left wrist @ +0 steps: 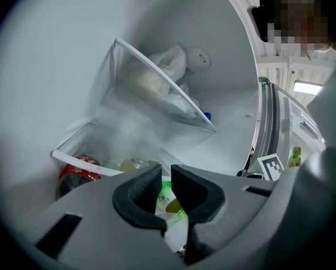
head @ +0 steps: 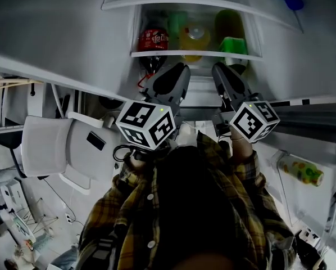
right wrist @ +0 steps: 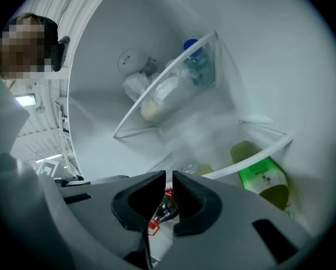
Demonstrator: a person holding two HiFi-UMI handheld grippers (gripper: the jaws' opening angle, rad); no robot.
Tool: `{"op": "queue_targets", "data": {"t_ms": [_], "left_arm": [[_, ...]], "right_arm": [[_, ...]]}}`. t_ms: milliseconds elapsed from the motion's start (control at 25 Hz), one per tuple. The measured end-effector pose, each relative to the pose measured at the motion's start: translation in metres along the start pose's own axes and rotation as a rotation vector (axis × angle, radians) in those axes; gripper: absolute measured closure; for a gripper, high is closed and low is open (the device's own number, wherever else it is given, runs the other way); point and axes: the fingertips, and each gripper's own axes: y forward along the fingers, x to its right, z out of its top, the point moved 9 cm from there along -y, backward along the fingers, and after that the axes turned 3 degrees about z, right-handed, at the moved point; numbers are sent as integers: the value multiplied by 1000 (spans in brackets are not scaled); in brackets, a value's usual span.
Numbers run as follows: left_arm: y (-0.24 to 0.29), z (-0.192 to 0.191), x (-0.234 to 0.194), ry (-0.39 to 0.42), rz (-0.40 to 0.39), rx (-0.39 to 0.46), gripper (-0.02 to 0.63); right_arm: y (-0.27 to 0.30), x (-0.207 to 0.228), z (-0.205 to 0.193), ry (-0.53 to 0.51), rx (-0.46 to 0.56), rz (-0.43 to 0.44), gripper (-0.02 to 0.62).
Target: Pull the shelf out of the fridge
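The fridge shelf [head: 196, 54] has a white front rail and carries a red cola bottle [head: 154, 40], a yellow bottle [head: 193, 38] and a green bottle [head: 232, 44]. Both grippers point into the fridge just below that rail. My left gripper [head: 182, 67] [left wrist: 166, 179] has a narrow gap between its pads with nothing in it; the rail [left wrist: 84, 163] runs up and left of it. My right gripper [head: 217, 67] [right wrist: 169, 184] is shut and empty, with the rail [right wrist: 252, 153] and green bottle [right wrist: 263, 179] to its right.
An upper glass shelf [head: 173, 1] [left wrist: 162, 83] [right wrist: 157, 103] holds bags and a blue-capped bottle [right wrist: 196, 61]. The open door at the right has a bottle [head: 303, 170] in its rack. A white chair [head: 44, 145] stands to the left.
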Motion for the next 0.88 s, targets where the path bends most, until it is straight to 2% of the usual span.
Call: {"op": "queue_targets", "data": {"t_ms": [280,520,720,880], "left_arm": [[4,-5,-4,-32,-1,-25,471],[8,-10,-12,-100,0,-48,397],[15,-20,-22,-219,-2,-74,393],[21,-29,-33,-285,30,-74,393]], "right_arm": [[2,7,-1,77,-5,32,495],[3,16,-3,181,23,47,433],[9,27,-10,267,10,46,433],[17,36,-16,324,11,41,433]]}}
